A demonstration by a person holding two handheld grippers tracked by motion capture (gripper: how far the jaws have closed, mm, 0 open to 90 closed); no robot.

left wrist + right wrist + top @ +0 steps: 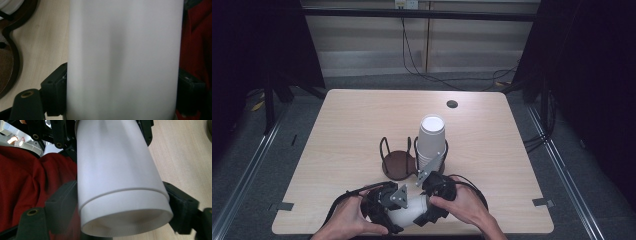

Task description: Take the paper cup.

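Observation:
A white paper cup lies on its side just above the table's front edge, held between both hands. My left gripper is shut on its left end, and the jaws press both sides of the cup wall. My right gripper is shut on the wide end. A ridge line there suggests one cup nested inside another. The left gripper's black body sits at the cup's far end.
A tall stack of white cups stands in the right ring of a brown wire cup holder mid-table; its left ring holds nothing. A round cable hole lies farther back. Red clothing is behind the cup.

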